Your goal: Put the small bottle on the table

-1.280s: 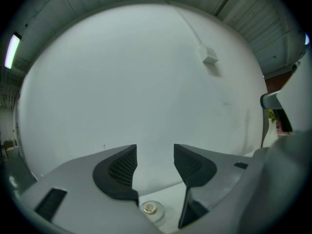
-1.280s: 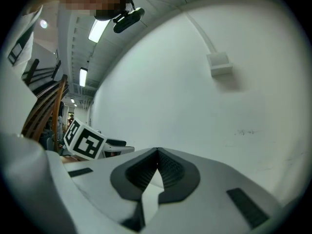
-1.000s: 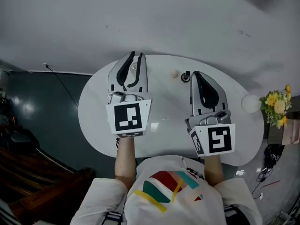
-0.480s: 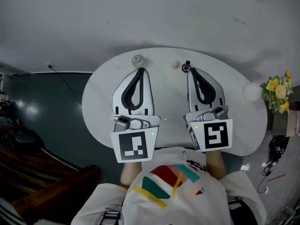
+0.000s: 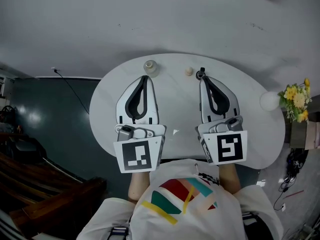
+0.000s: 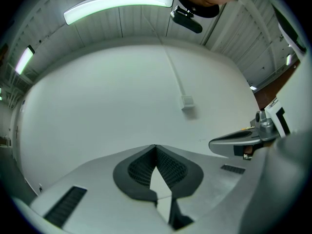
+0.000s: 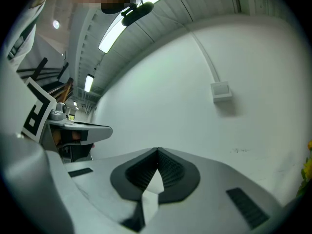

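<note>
Left gripper (image 5: 145, 77) back from the small bottle (image 5: 150, 66), perhaps just clear, jaws together, empty; right gripper (image 5: 202, 77) likewise.

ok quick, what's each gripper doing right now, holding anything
left gripper: closed, nothing between the jaws
right gripper: closed, nothing between the jaws
small bottle: in neither gripper
</note>
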